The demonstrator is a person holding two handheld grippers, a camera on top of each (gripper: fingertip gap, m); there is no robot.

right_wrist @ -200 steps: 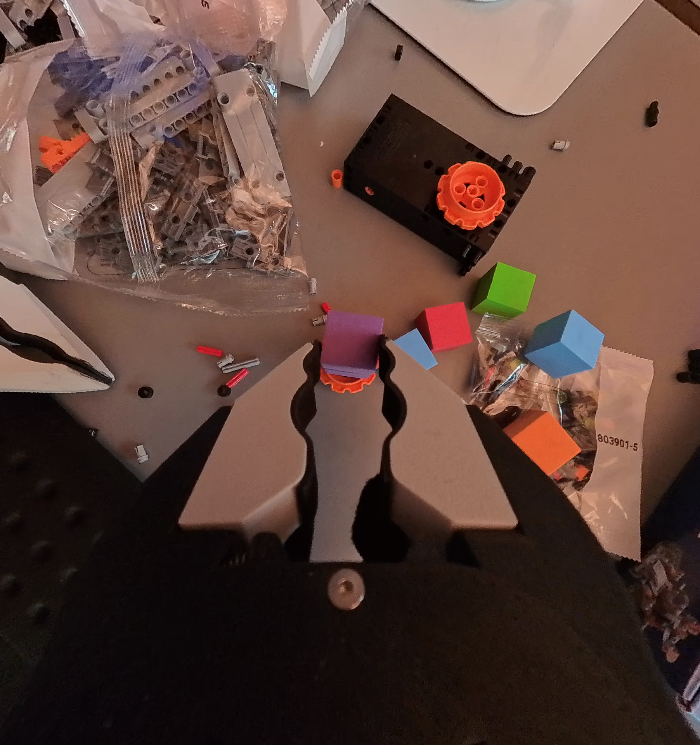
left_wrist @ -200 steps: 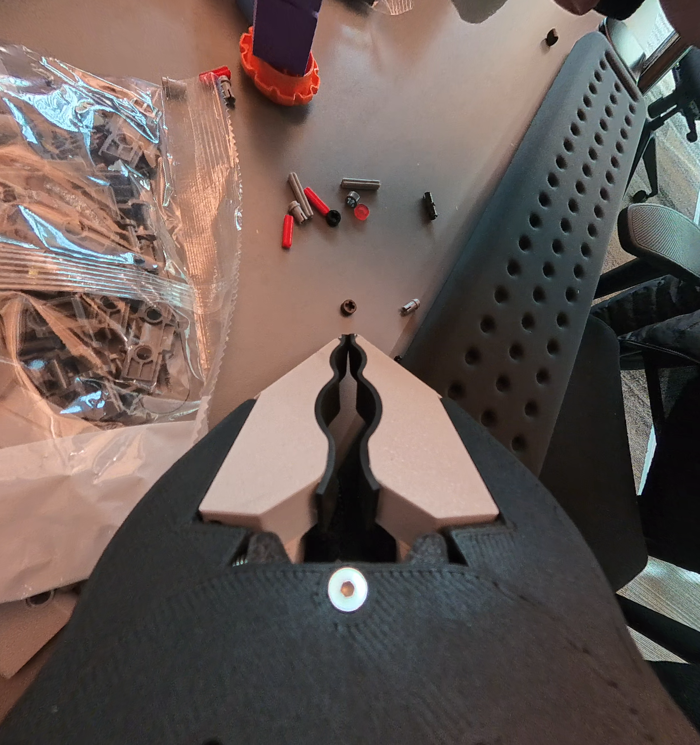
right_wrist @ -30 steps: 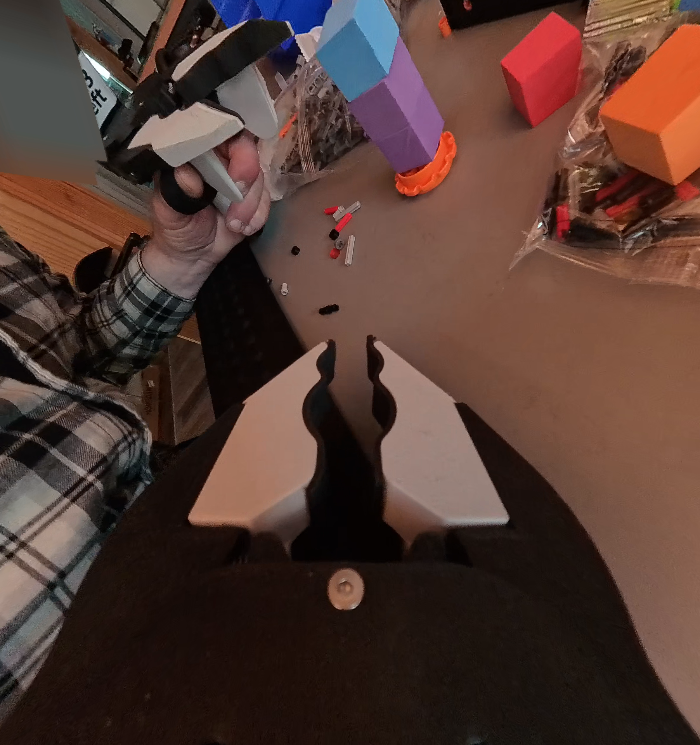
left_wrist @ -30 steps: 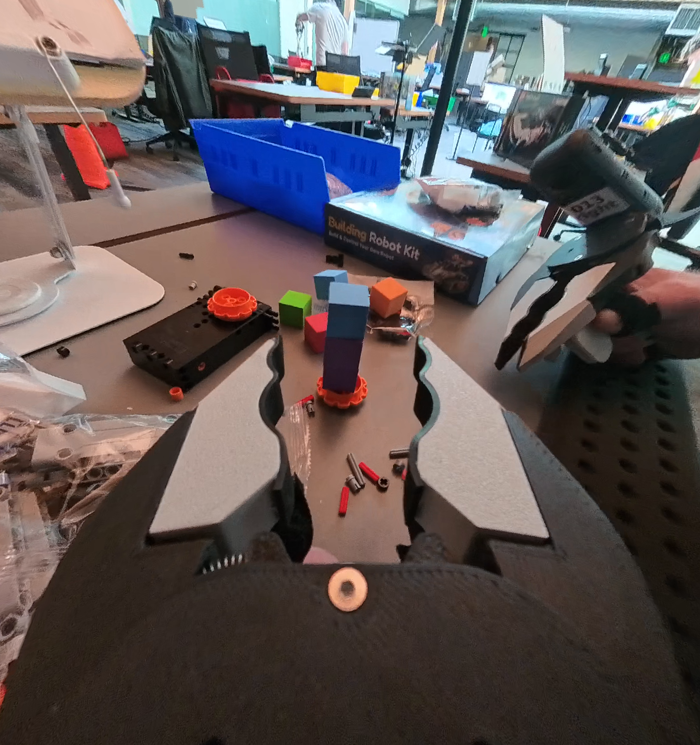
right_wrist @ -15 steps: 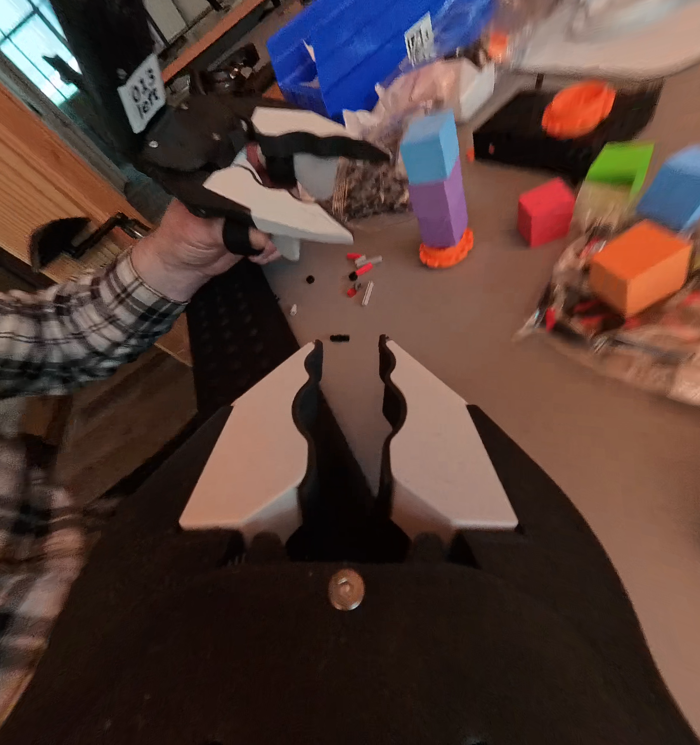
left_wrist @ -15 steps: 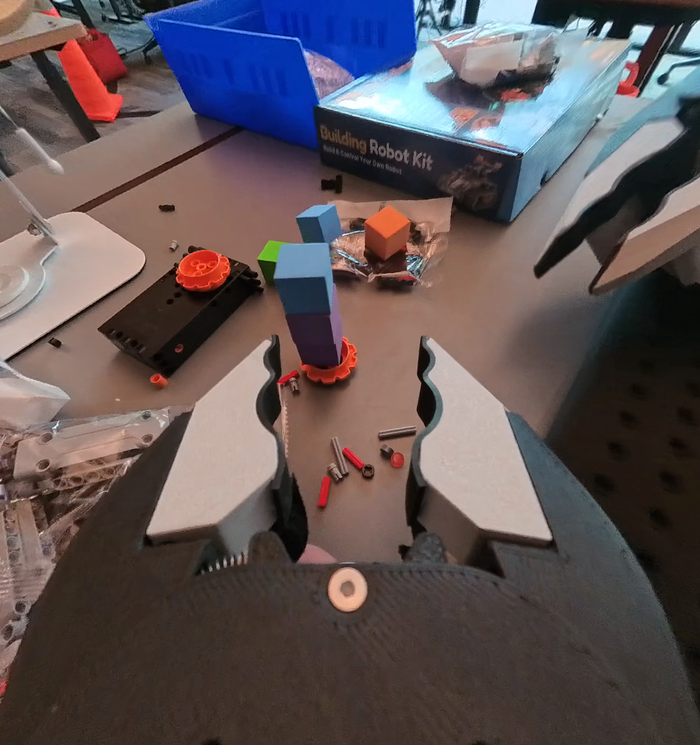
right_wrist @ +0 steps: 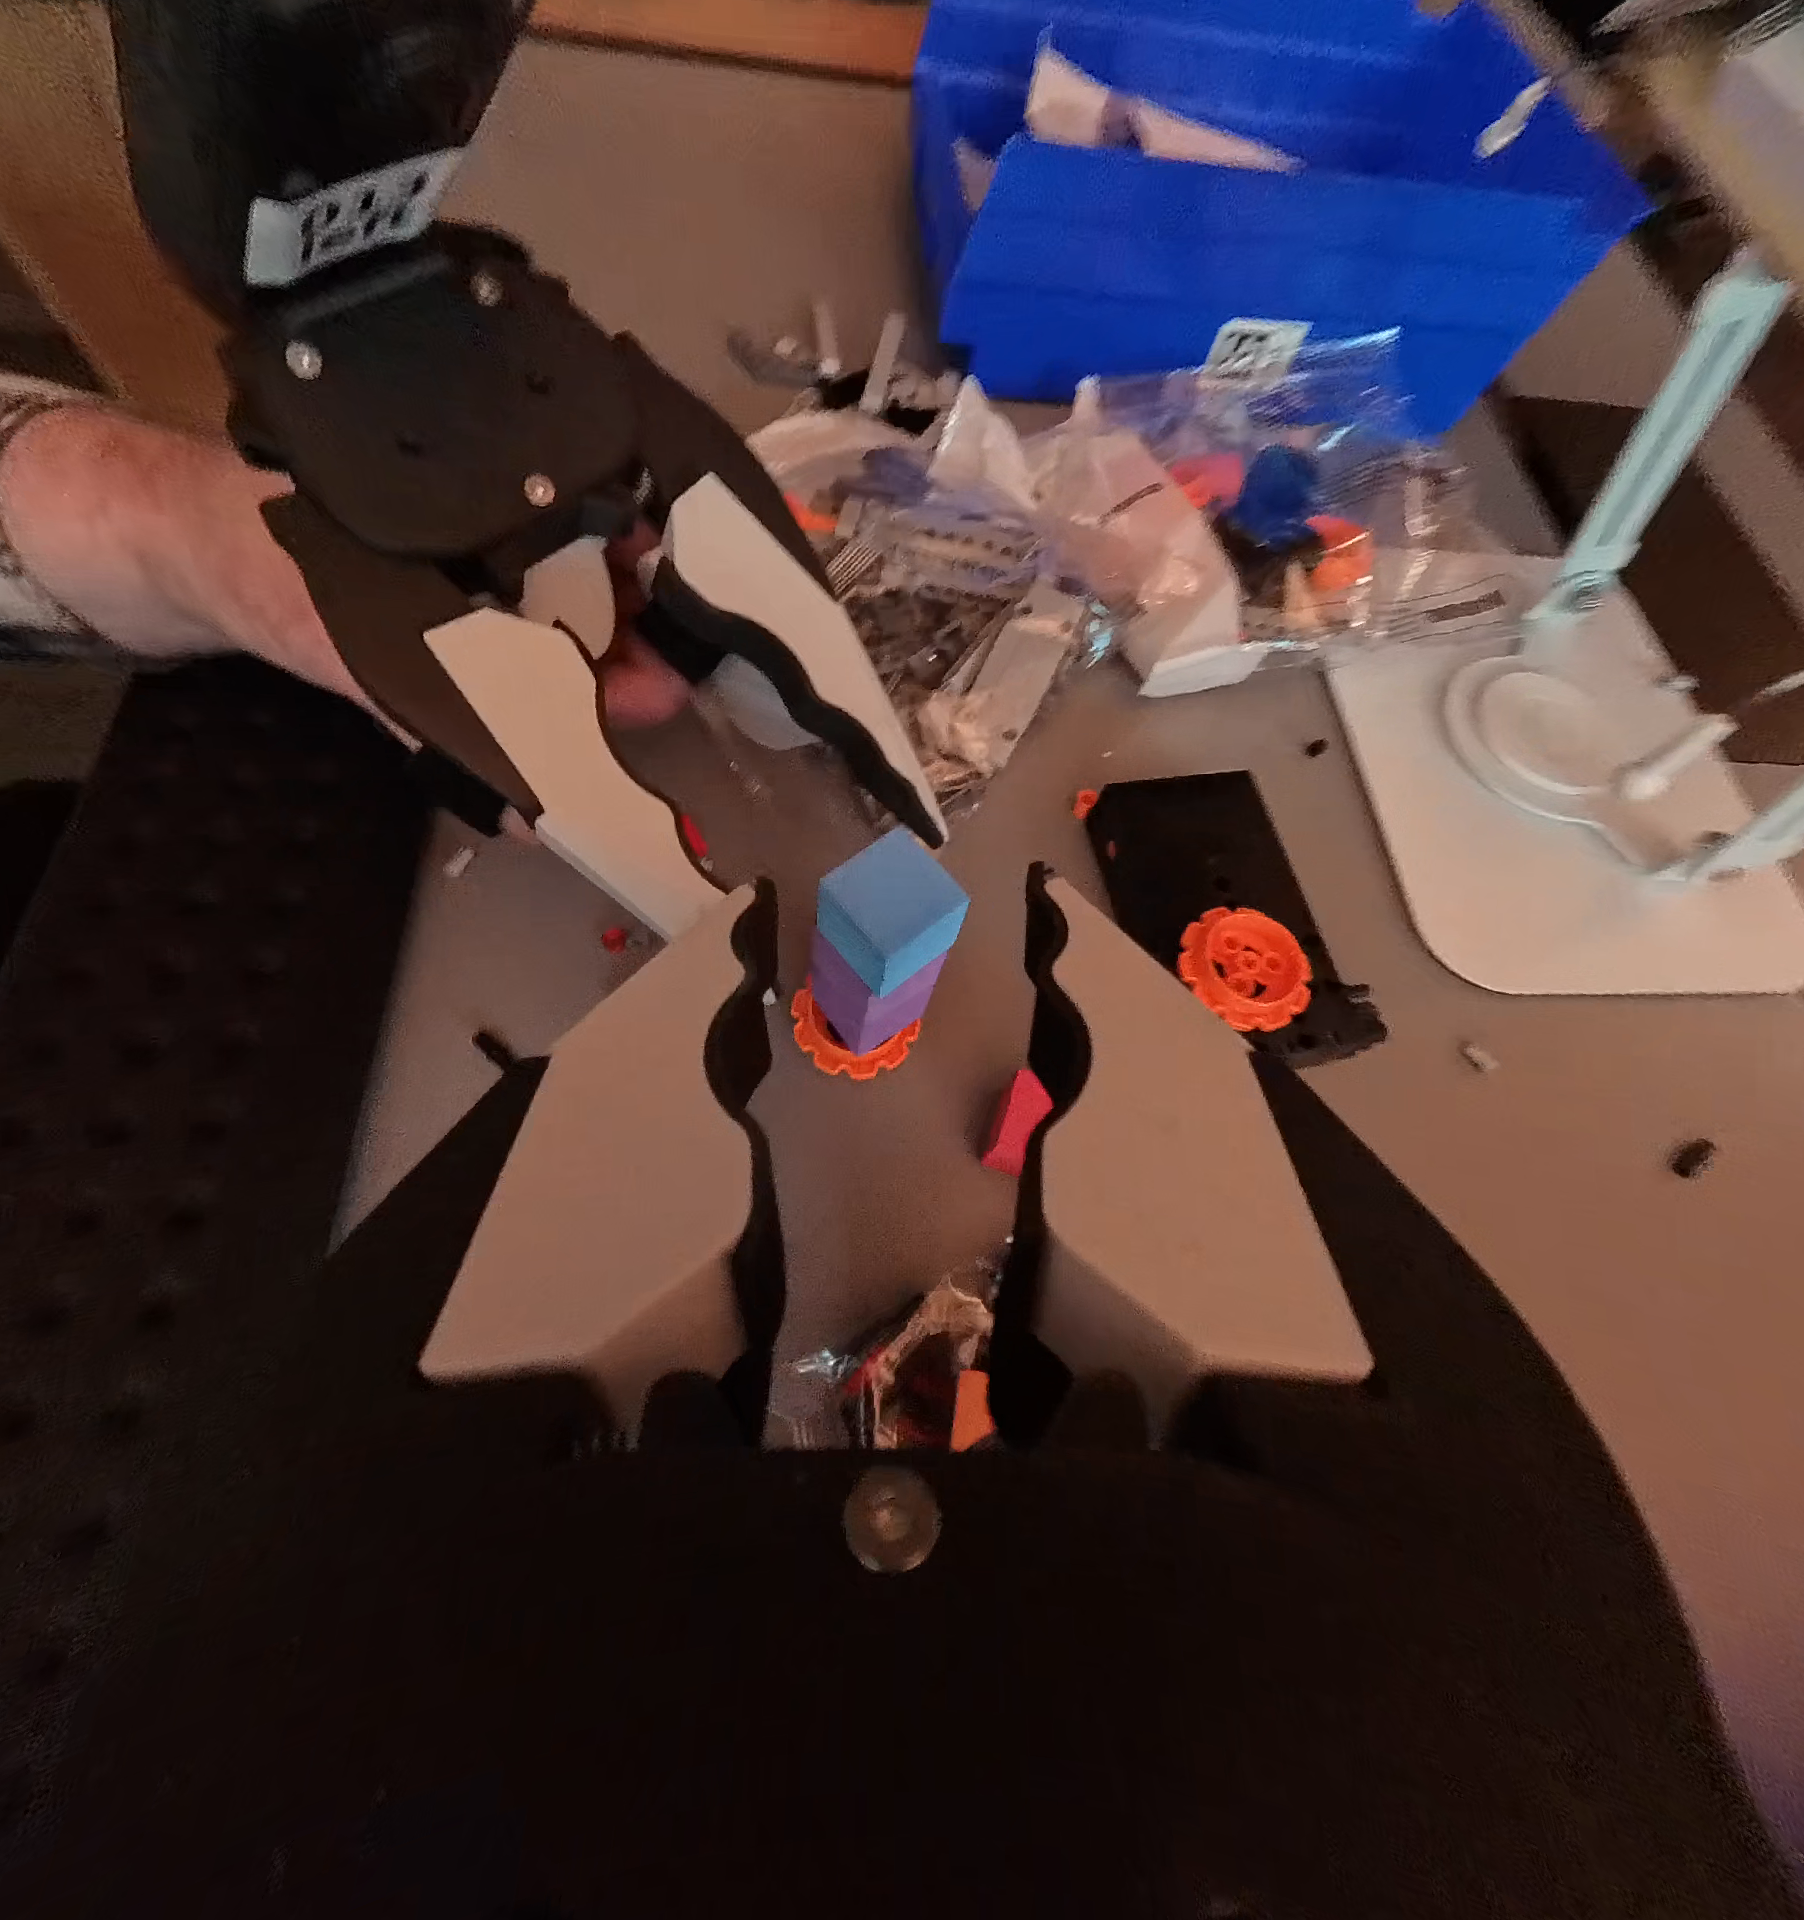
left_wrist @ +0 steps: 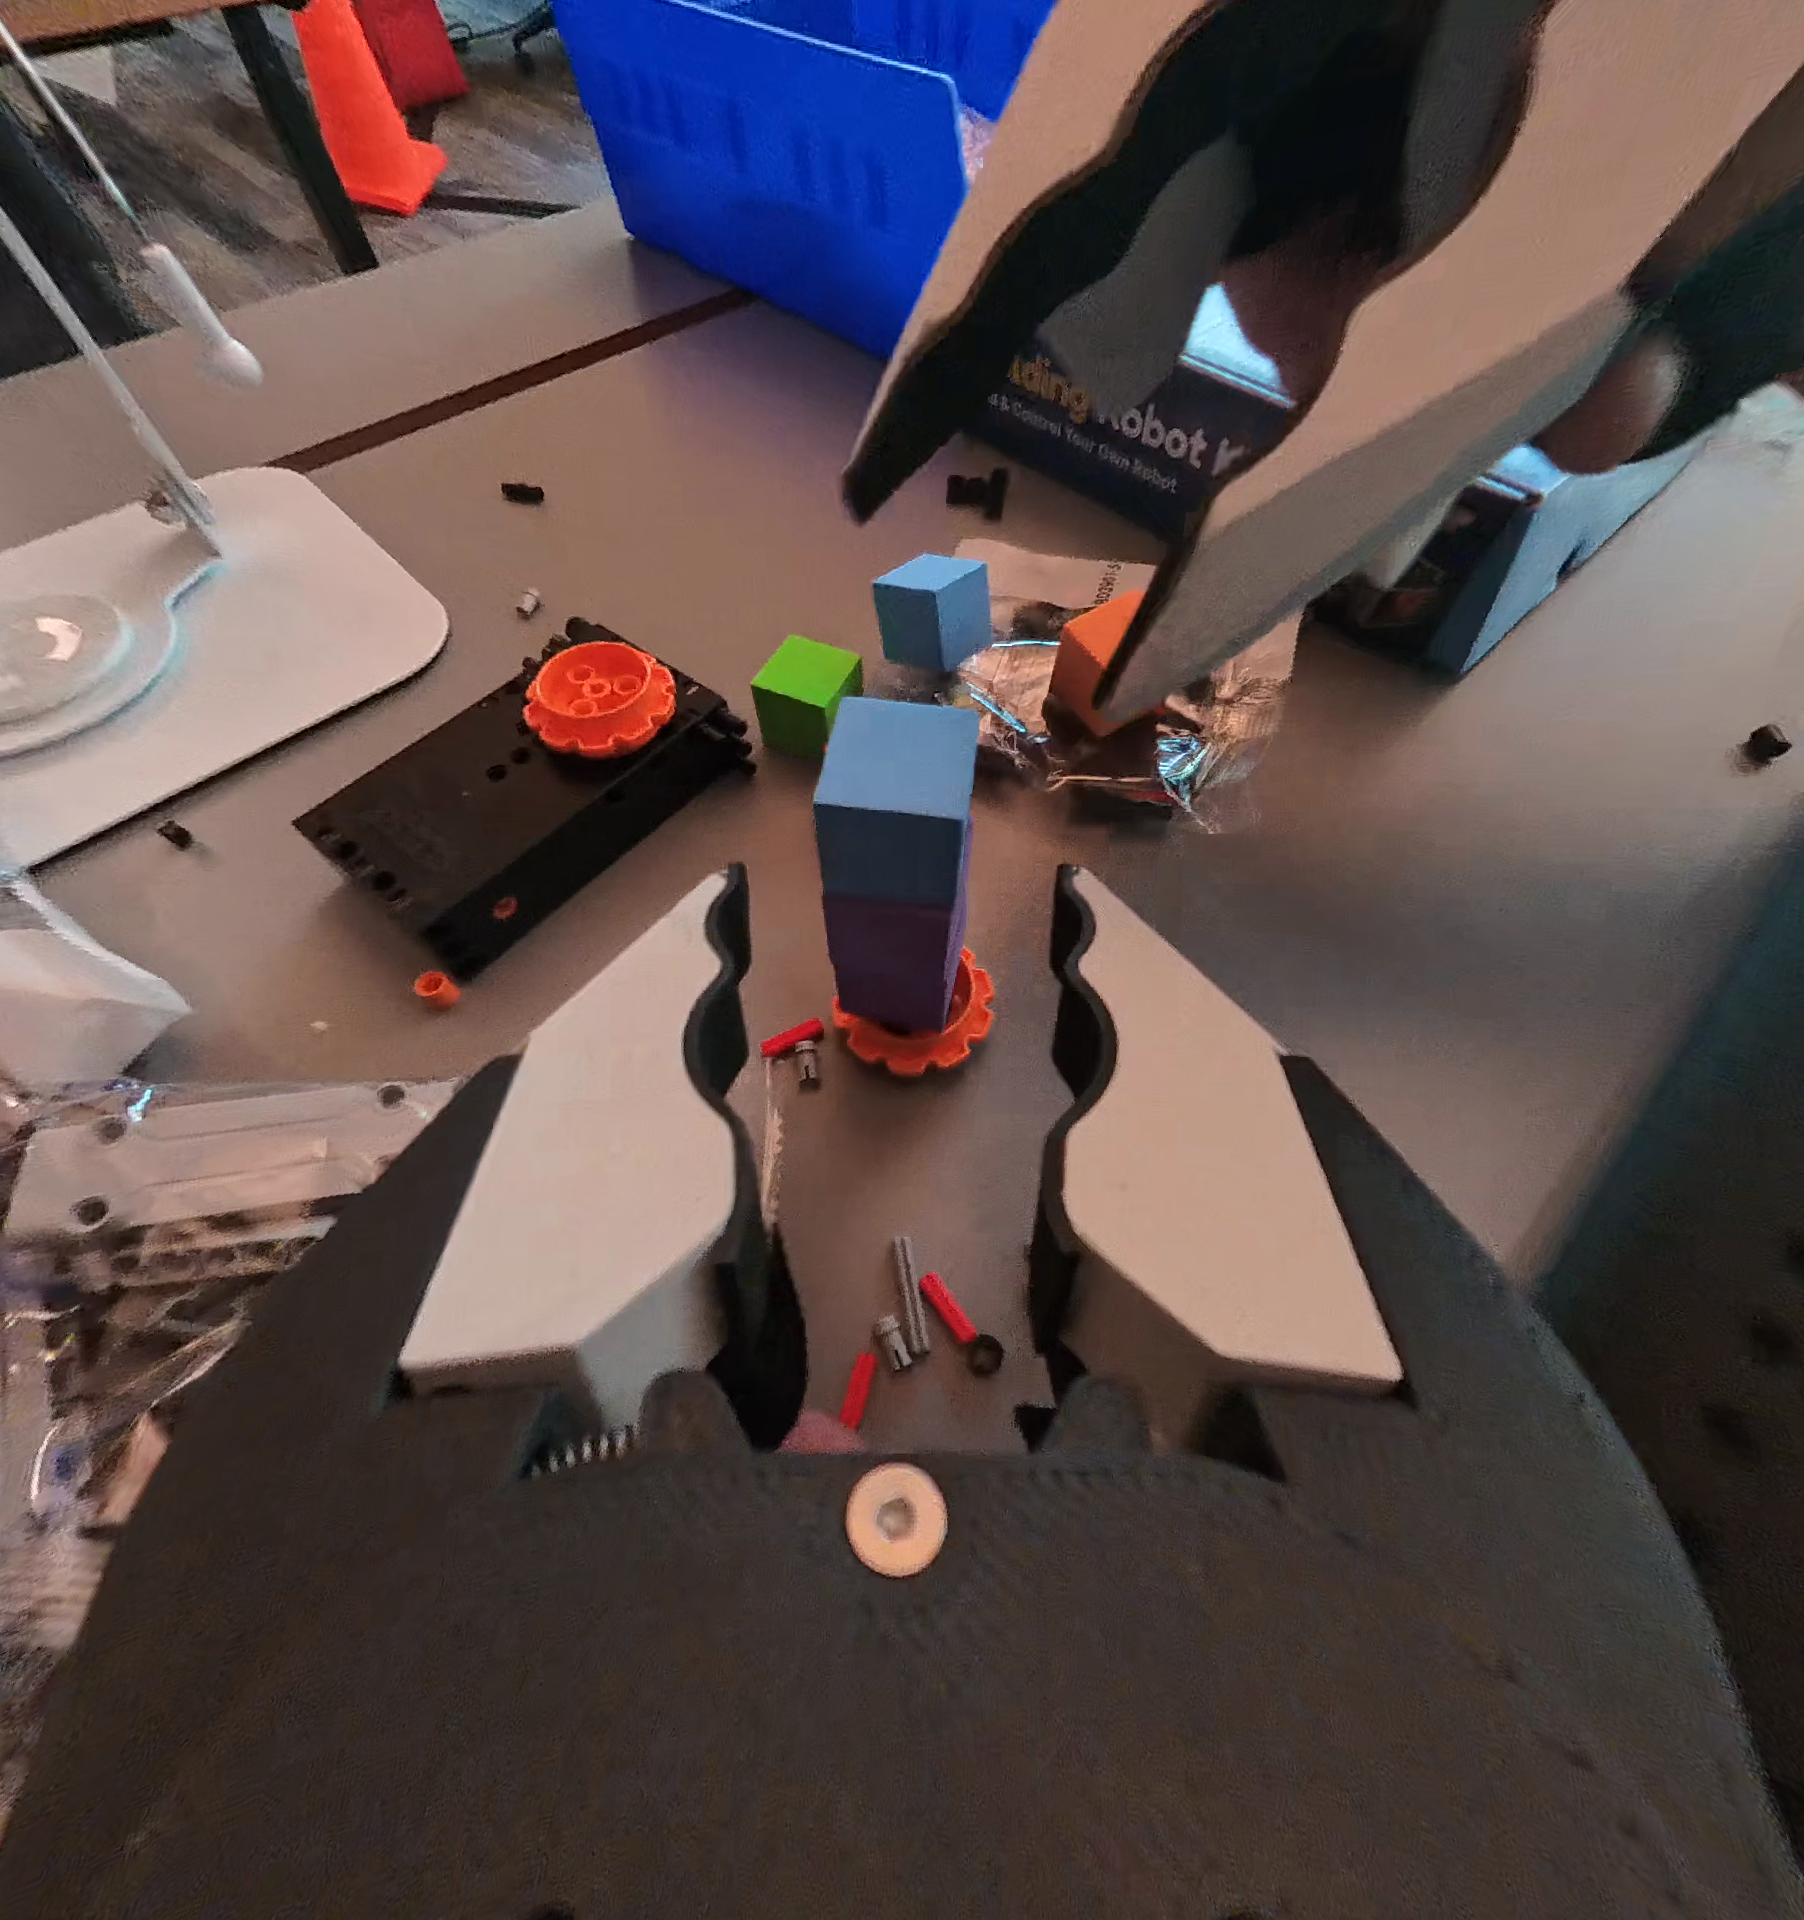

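Here I see my left gripper (left_wrist: 898, 883) spread wide, with nothing in it, hanging over the grey table (left_wrist: 1397, 883). Just past its tips stands a little tower: a blue cube (left_wrist: 896, 805) on top of a purple cube (left_wrist: 893, 961), and the purple one sits on an orange gear wheel (left_wrist: 913, 1034). My right gripper (right_wrist: 893, 883) is spread wide too and holds nothing; it looks at the same tower from the far side, so the two grippers face each other. Farther back in the left view are a green cube (left_wrist: 804, 694), another blue cube (left_wrist: 929, 620) and an orange cube (left_wrist: 1090, 660) lying on a clear bag (left_wrist: 1178, 748). To the left is a black block (left_wrist: 508, 805) with a second orange wheel (left_wrist: 599, 696) on it. Small red and grey pins (left_wrist: 913, 1314) lie near me between the left gripper's fingers. A red cube (right_wrist: 1014, 1124) peeks out by the right gripper's finger.
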